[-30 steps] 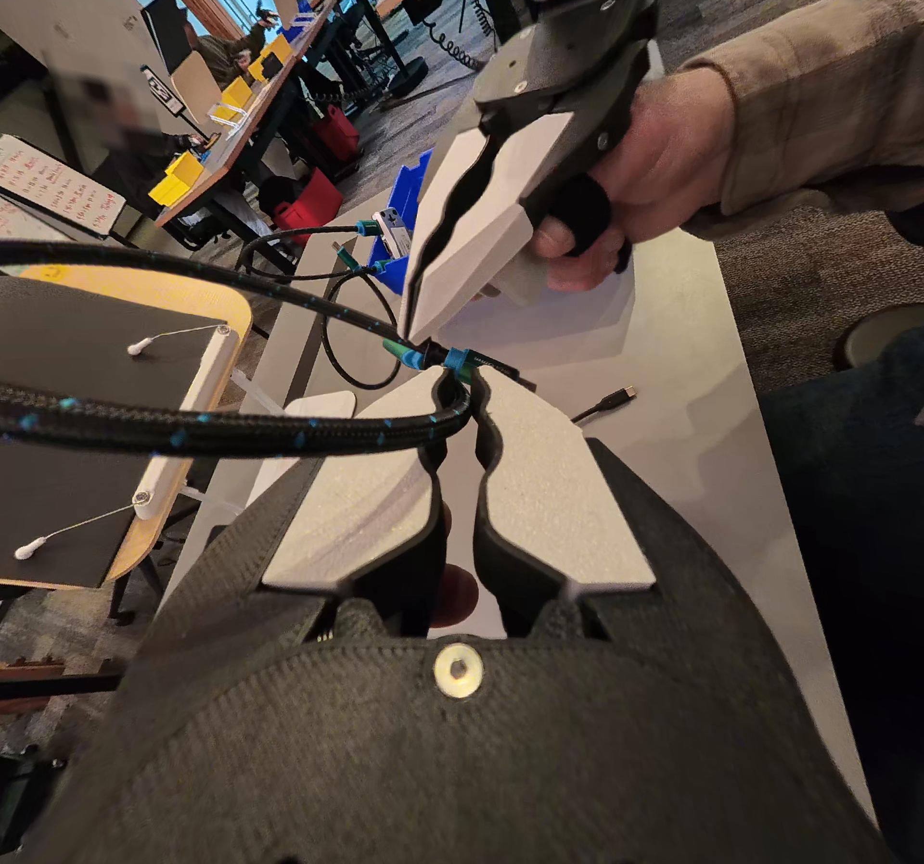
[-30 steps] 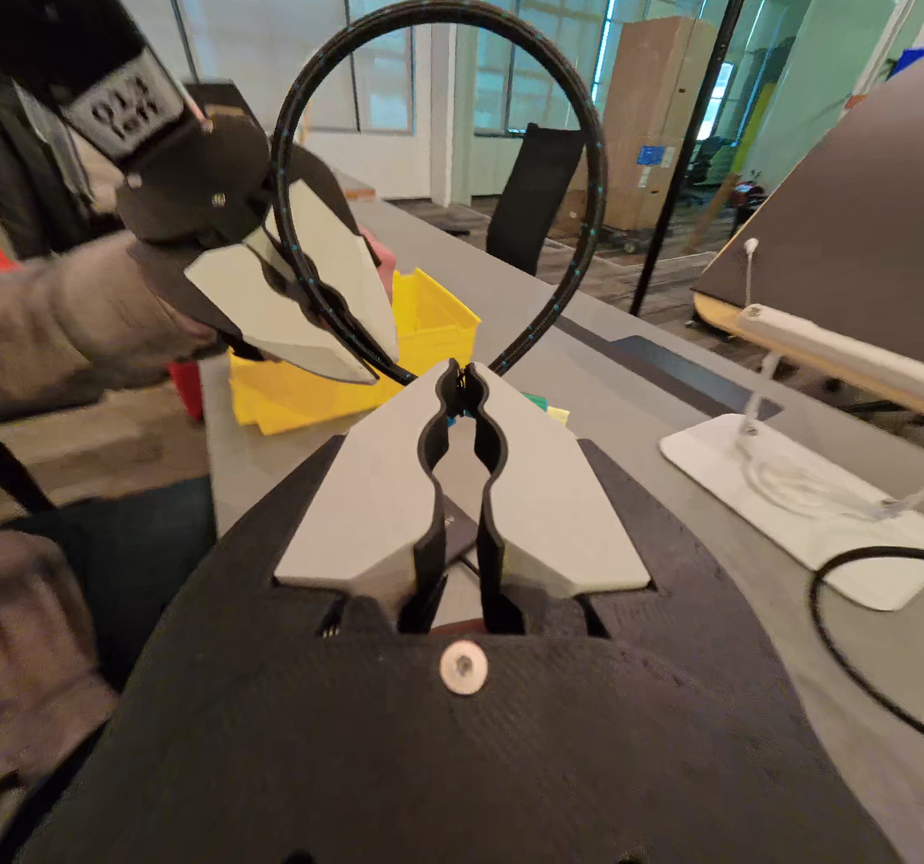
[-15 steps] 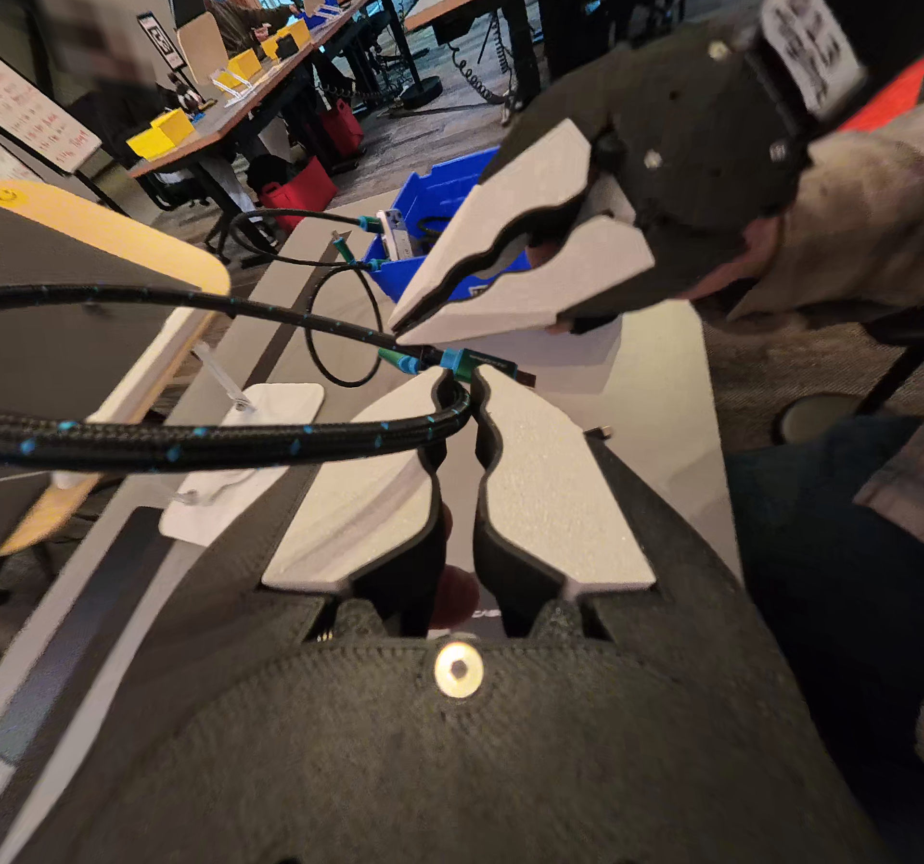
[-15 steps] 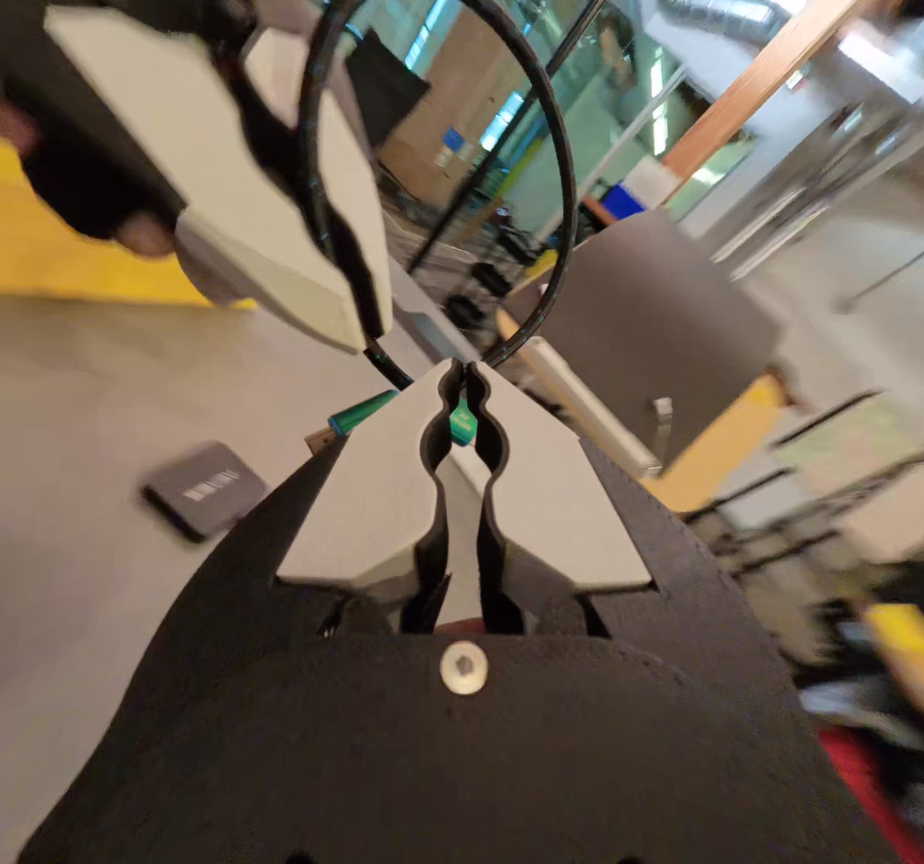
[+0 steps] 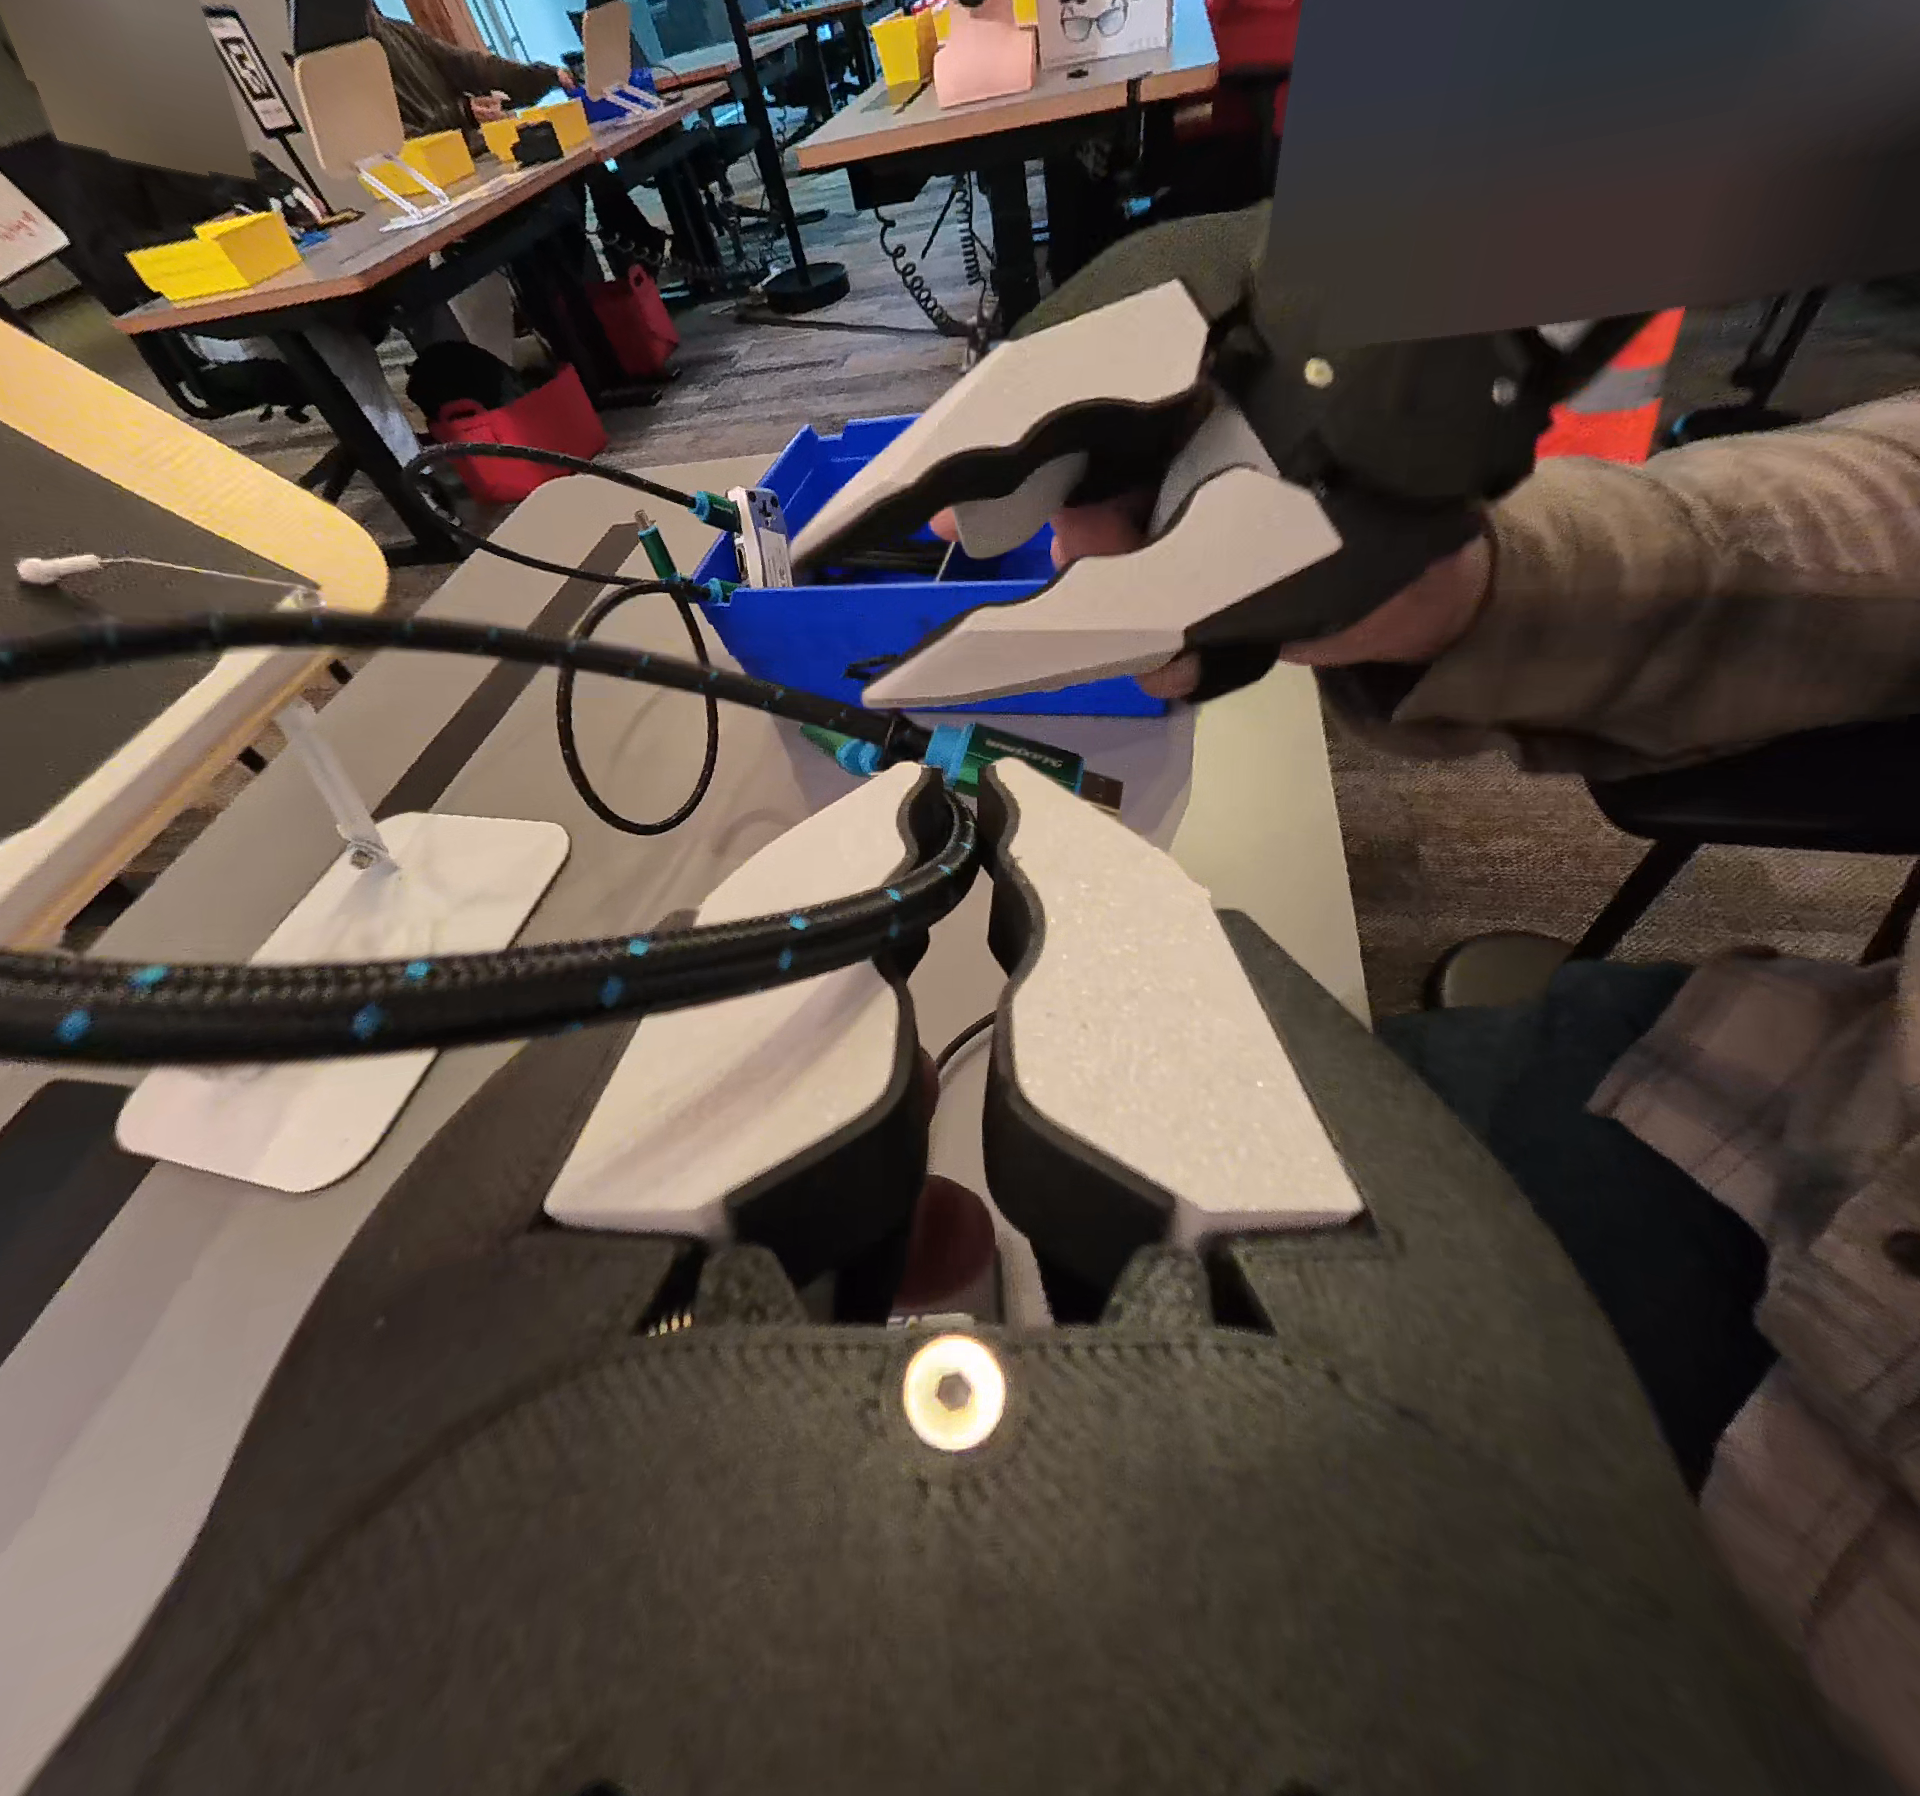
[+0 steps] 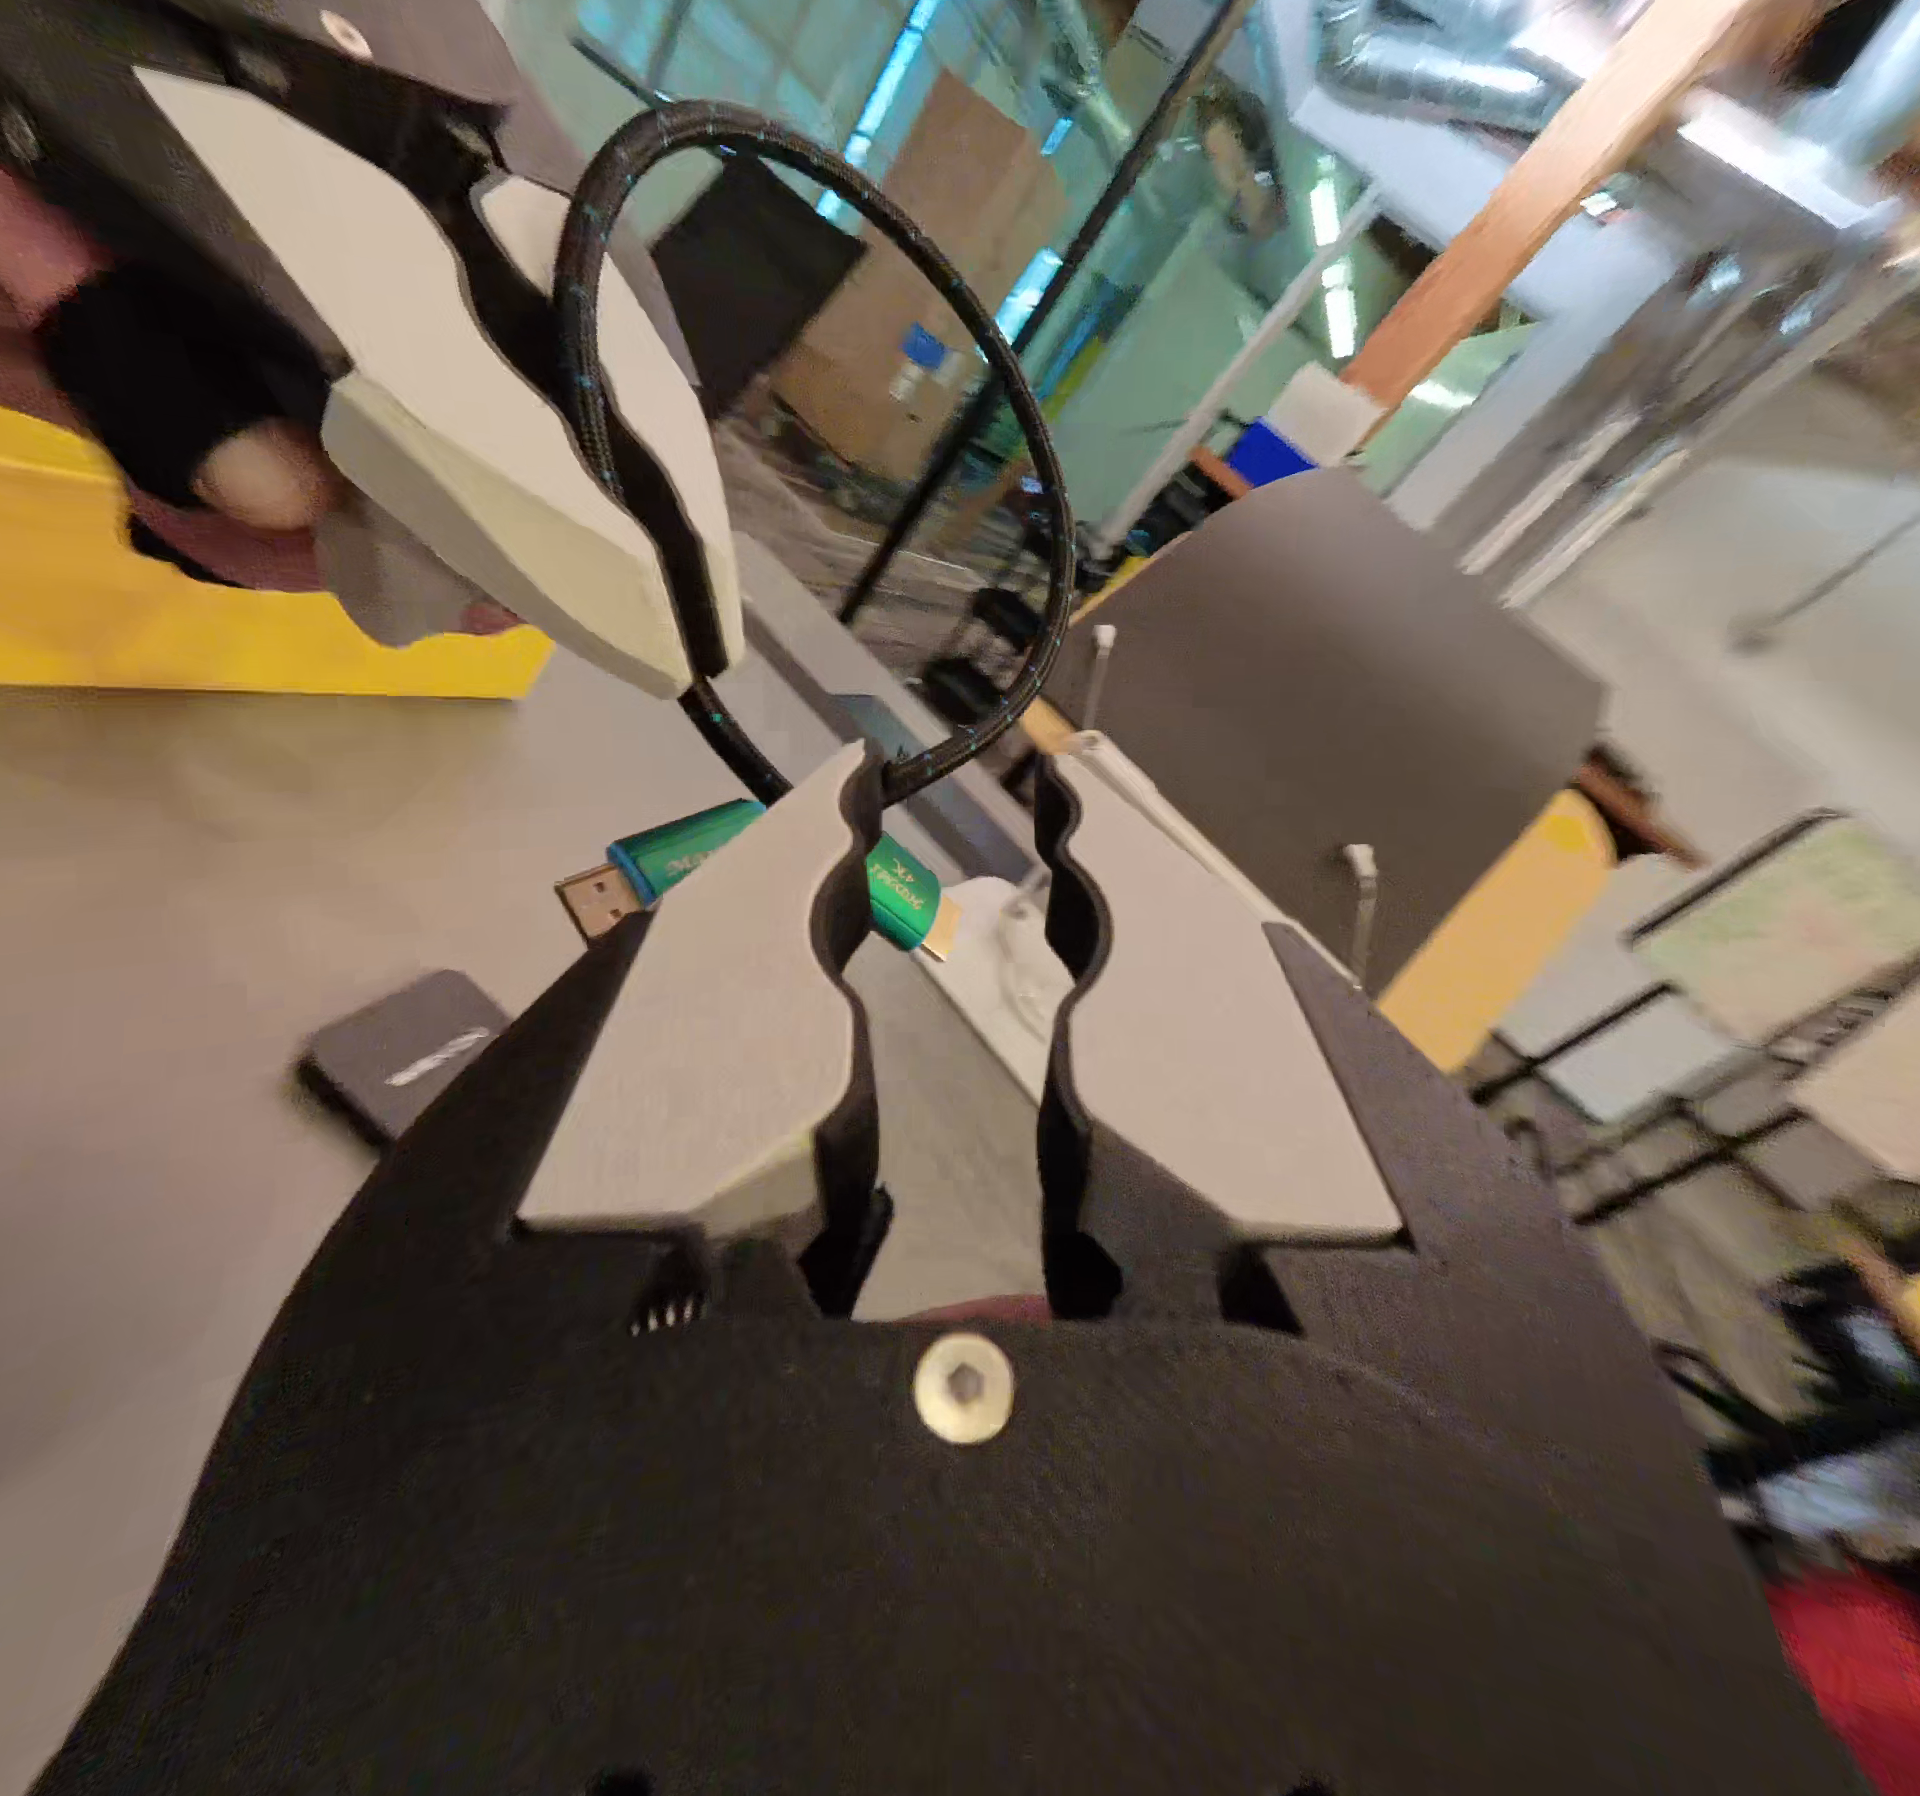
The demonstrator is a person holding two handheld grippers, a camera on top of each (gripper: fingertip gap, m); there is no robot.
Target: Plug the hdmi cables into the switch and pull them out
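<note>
Since the prior frame, right gripper [image 6: 951,780] has opened, empty. Left gripper [image 5: 961,780] stays clamped on the braided cable [image 5: 436,993]; green plugs [image 6: 904,889] dangle just ahead. Risk: loop tension twists plugs off alignment with the switch [image 6: 400,1050].

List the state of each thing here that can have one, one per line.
Left hand-held gripper: shut on the braided cable.
Right hand-held gripper: open, holding nothing.
Braided cable: looped in the air, both green plugs unplugged.
Switch: flat on the table, nothing plugged in on the sides shown.
Blue bin: open-topped, holding items.
</note>
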